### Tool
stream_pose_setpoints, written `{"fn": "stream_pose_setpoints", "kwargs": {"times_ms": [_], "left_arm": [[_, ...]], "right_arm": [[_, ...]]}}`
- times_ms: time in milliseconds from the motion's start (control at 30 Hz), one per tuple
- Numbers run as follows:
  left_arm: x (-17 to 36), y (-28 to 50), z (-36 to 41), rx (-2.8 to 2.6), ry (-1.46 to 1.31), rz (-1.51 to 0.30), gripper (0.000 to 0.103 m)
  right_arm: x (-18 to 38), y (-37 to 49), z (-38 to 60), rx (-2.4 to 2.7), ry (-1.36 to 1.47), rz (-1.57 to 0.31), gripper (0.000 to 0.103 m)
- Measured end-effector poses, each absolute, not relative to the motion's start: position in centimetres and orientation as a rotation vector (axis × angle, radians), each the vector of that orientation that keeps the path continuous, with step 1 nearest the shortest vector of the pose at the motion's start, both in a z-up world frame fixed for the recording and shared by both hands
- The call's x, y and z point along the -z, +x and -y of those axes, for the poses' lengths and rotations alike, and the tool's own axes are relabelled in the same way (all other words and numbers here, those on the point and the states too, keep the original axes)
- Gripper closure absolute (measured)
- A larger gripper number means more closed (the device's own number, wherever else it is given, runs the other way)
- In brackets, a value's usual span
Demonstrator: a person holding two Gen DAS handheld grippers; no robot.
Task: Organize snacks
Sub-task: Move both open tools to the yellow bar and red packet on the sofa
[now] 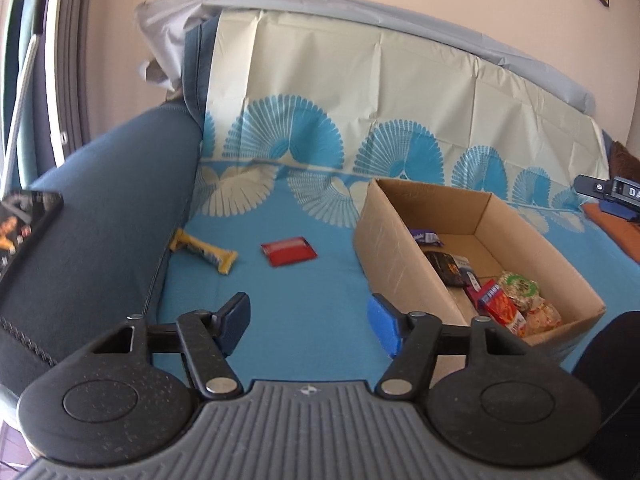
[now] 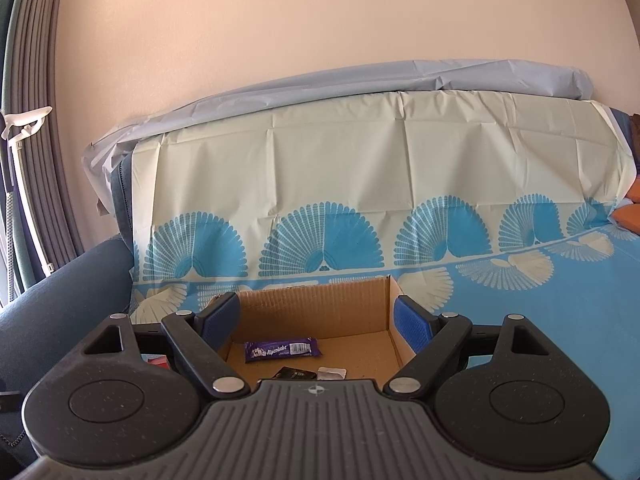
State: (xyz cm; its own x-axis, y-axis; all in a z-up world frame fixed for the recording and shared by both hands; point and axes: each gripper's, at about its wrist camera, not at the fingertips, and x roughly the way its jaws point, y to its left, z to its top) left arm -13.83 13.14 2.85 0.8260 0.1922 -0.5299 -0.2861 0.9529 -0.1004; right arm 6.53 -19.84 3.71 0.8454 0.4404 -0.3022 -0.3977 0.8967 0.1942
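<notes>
Red packet (image 1: pixel 289 250) well ahead of empty left claw (image 1: pixel 310 322), perhaps flat

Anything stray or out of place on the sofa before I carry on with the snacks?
Two snacks lie outside the cardboard box: a yellow bar against the sofa arm and a red packet flat on the blue cover. The other snacks are in the box. Nothing looks spilled or damaged.

The purple foil-wrapped chocolate bar (image 2: pixel 282 350) lying in the far part of the open cardboard box (image 2: pixel 352 304) reads "Alpenliebe"; other wrappers' print is too small.
</notes>
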Motion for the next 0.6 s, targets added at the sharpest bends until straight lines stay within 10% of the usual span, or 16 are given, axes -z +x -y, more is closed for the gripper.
{"fn": "stream_pose_setpoints", "kwargs": {"times_ms": [100,367,600], "left_arm": [[-2.2,-14.4,-14.2,-0.248,-0.264,-0.559,0.064],[-2.9,-13.3,-16.8,-0.186,-0.437,-0.508,0.073],[-2.3,-9.6,-19.7,-0.164,-0.530,-0.503,0.073]], "right_arm": [[-3.7,6.4,19.6,-0.439,0.141,-0.358,0.018],[-3.6,5.6,18.3,-0.444,0.160,-0.365,0.019],[-3.2,6.4,17.3,-0.492,0.179,-0.421,0.054]]}}
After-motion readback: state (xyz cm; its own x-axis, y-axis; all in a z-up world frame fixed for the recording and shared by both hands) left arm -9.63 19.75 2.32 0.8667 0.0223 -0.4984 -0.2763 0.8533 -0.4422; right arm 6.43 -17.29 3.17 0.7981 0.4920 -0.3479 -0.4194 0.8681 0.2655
